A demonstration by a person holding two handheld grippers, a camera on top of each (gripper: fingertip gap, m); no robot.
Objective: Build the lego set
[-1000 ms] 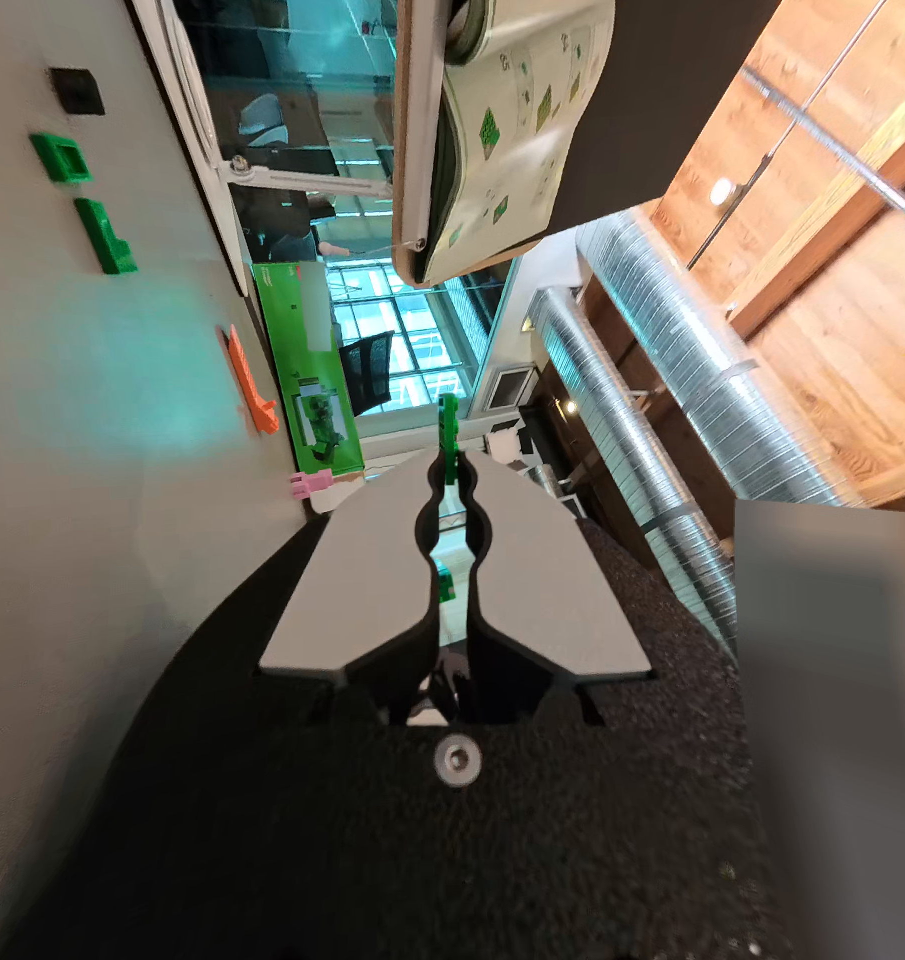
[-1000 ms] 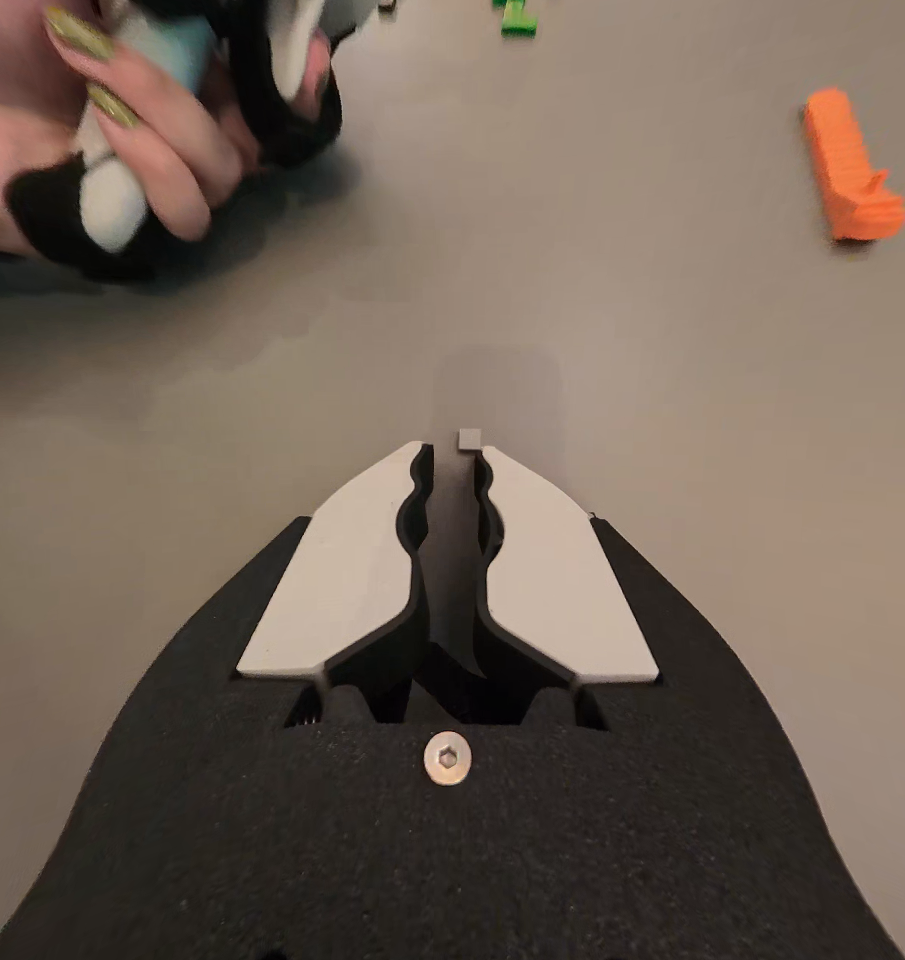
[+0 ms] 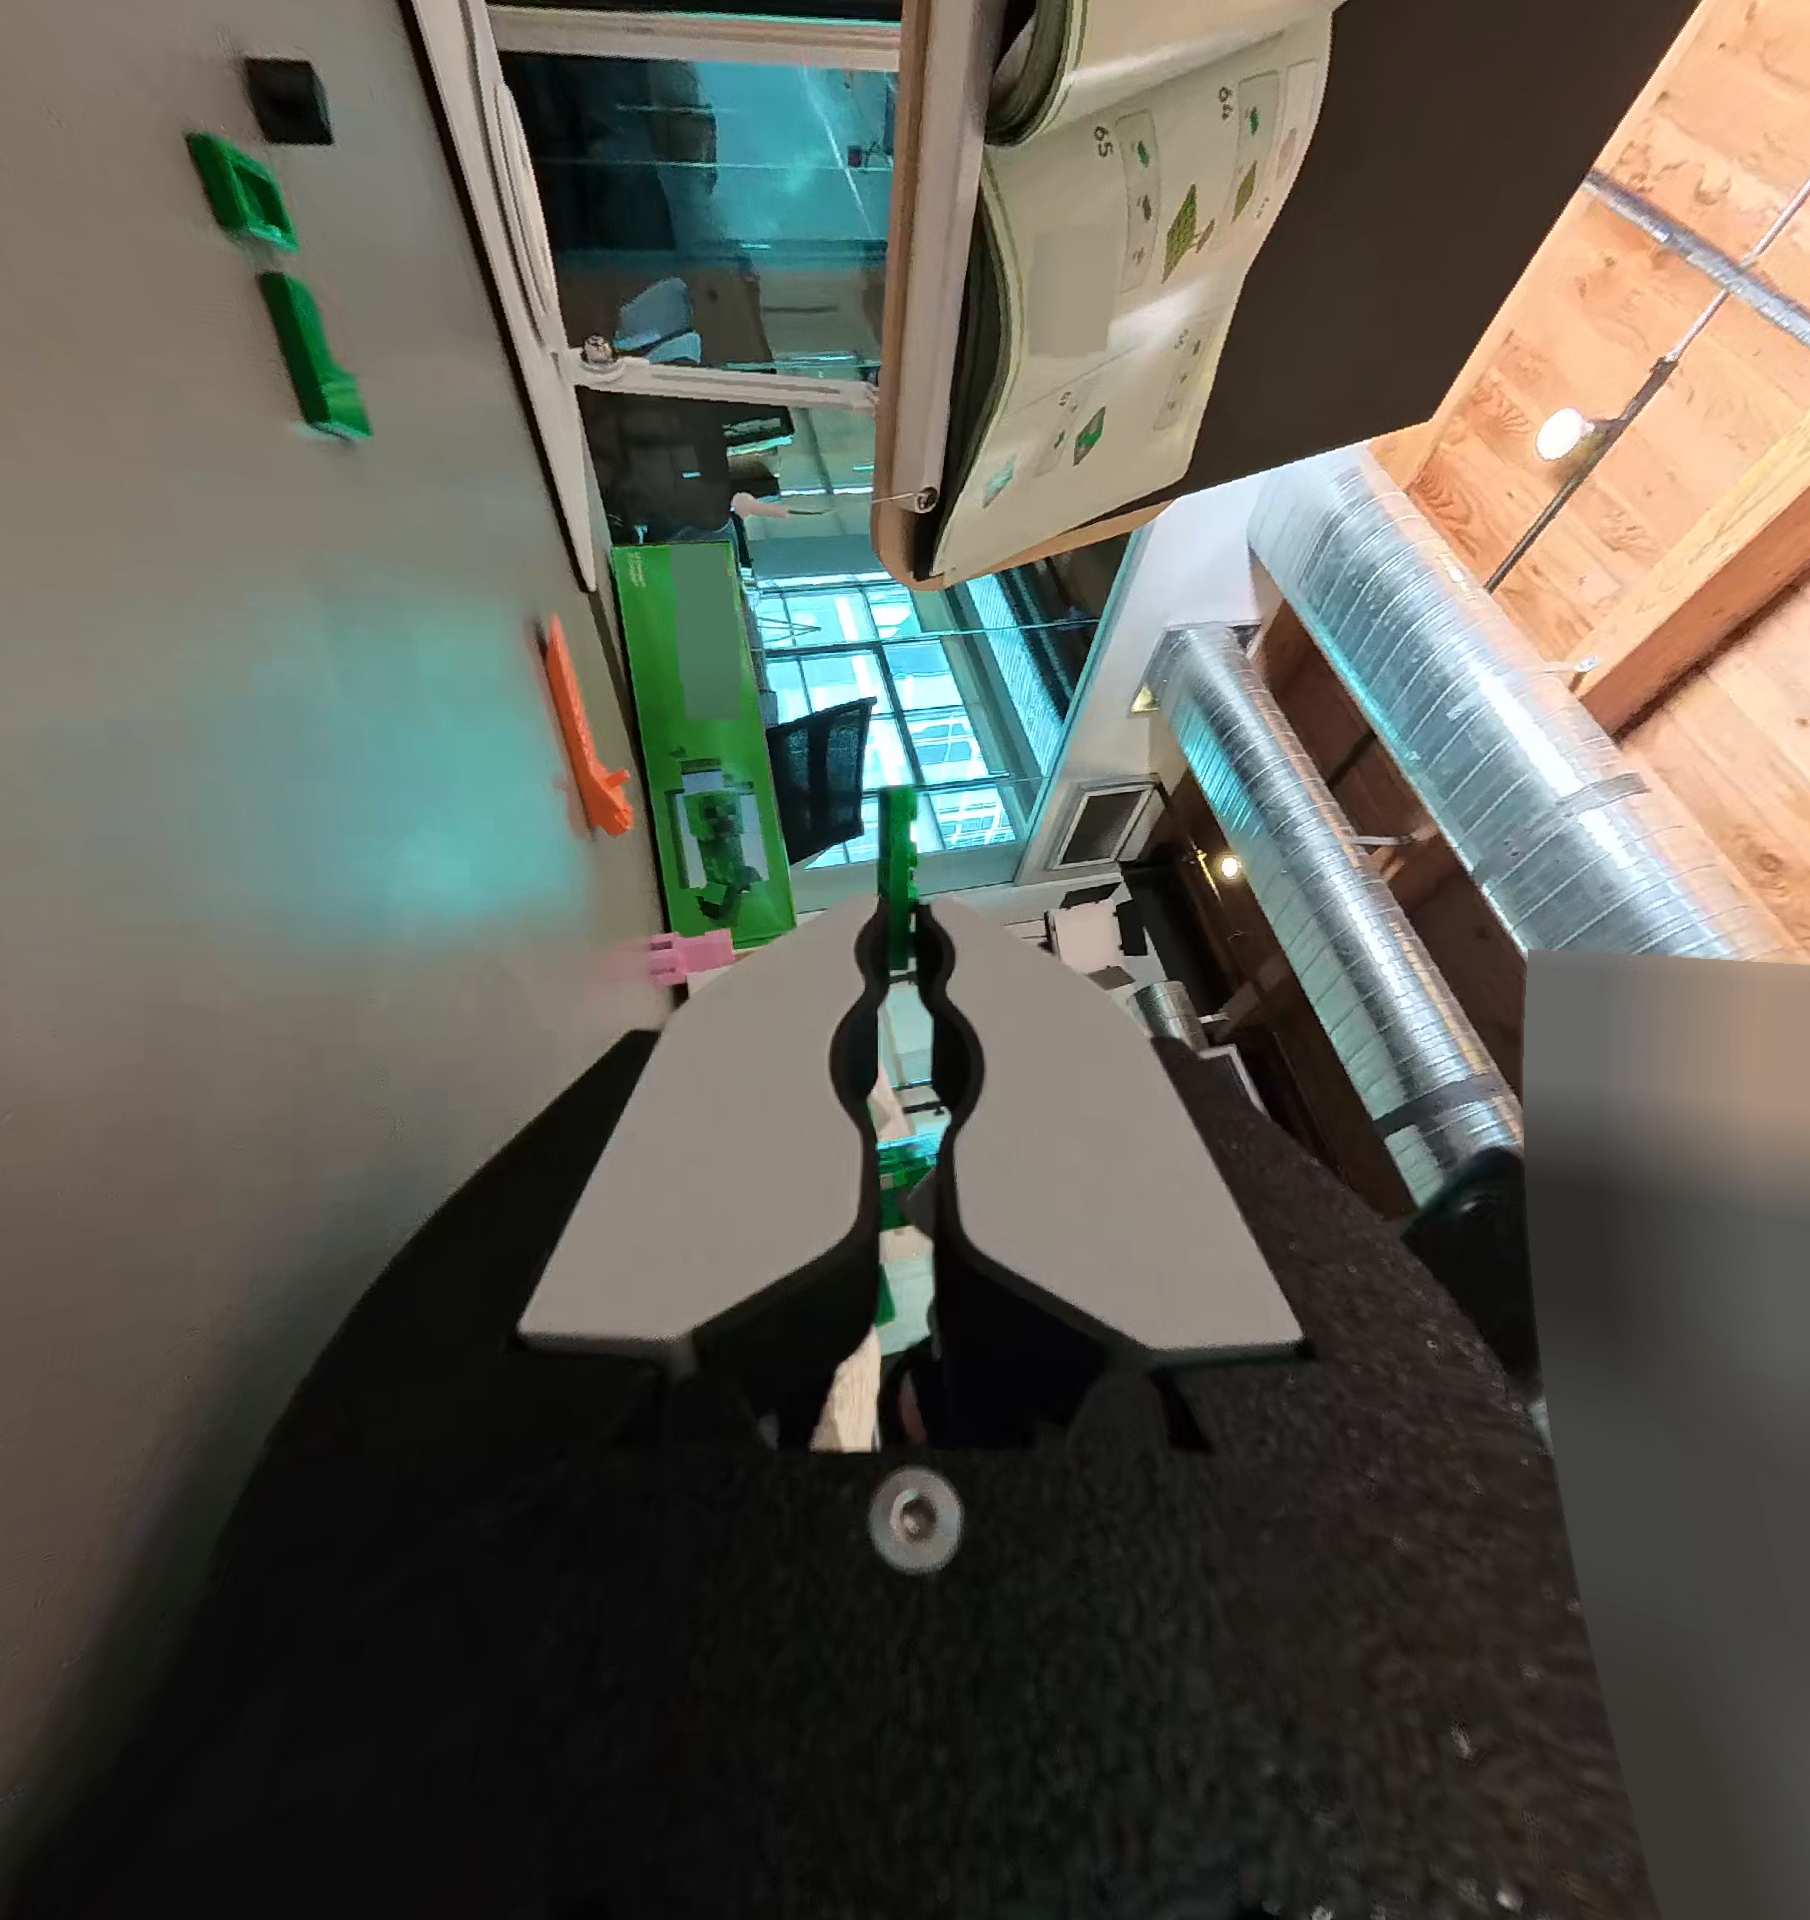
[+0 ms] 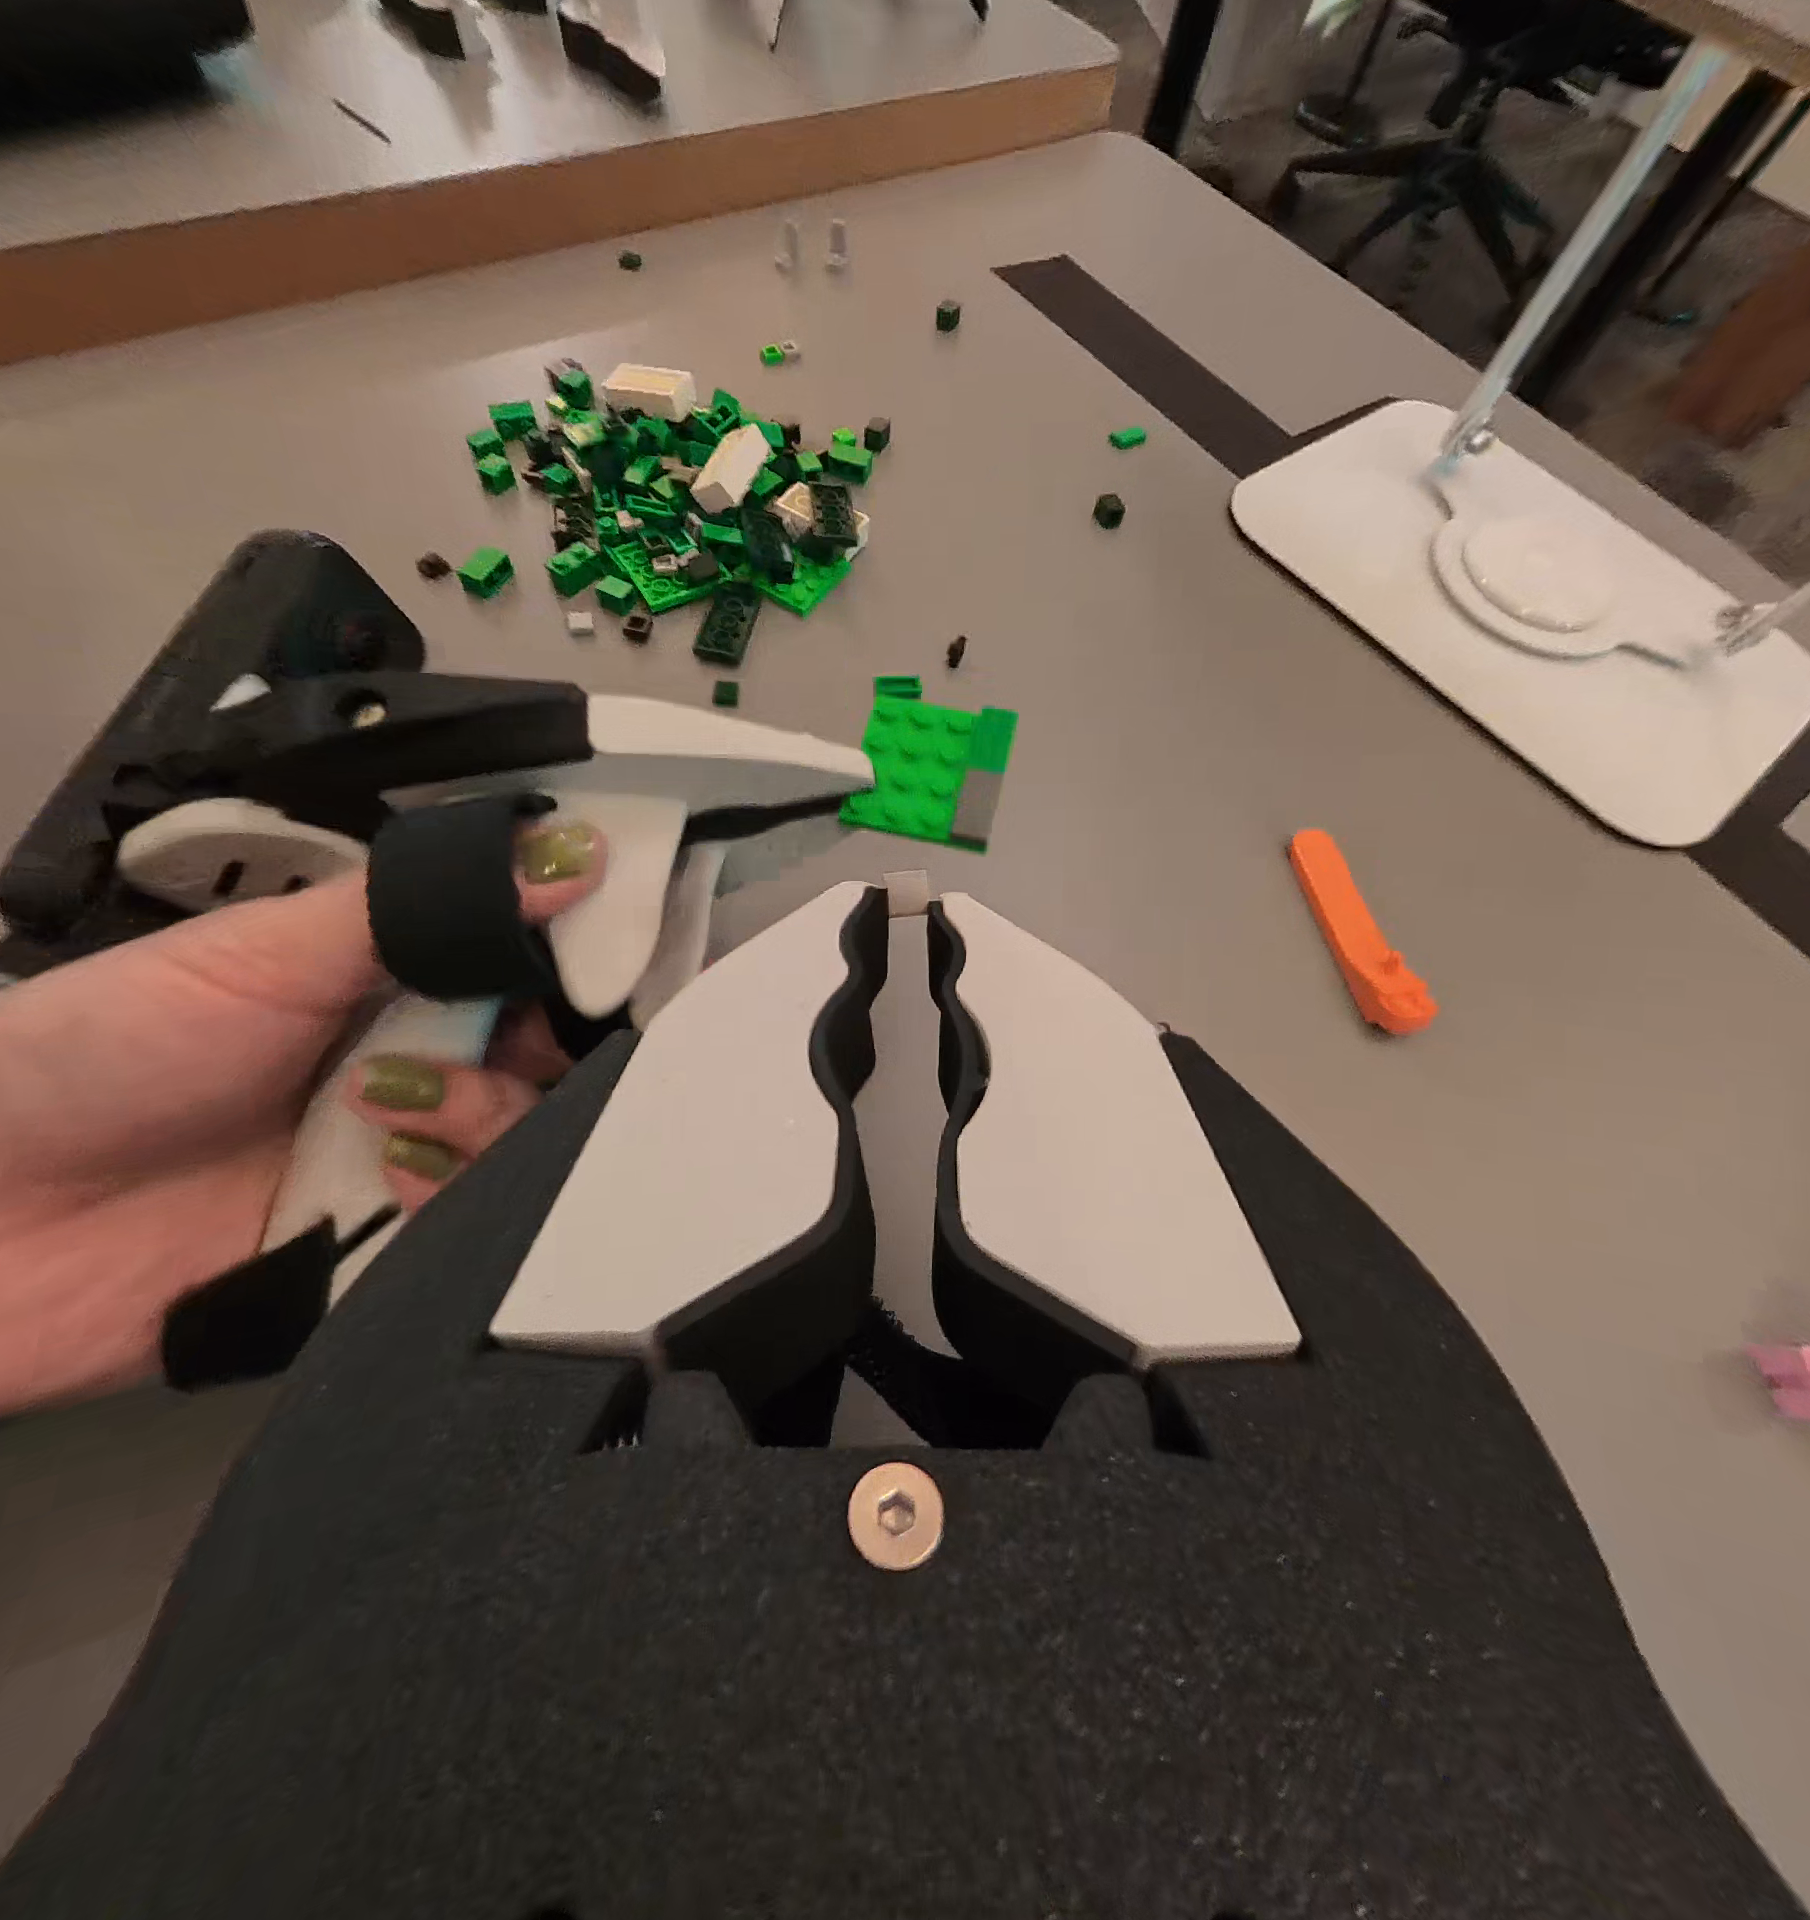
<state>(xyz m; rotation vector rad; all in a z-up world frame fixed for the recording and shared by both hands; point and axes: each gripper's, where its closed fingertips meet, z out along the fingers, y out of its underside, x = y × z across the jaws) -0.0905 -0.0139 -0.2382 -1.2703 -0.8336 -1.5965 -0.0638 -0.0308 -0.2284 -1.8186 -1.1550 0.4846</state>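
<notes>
Now | left gripper [image 4: 859, 795] clamps green plate [image 4: 922, 774] | grey corner tile

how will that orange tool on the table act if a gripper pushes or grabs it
The orange tool lies flat on the smooth grey table, so a push would probably slide it rather than roll it. It looks like rigid moulded plastic, likely stiff and light. Its tapered, thin shape may pivot if nudged at one end.
</notes>
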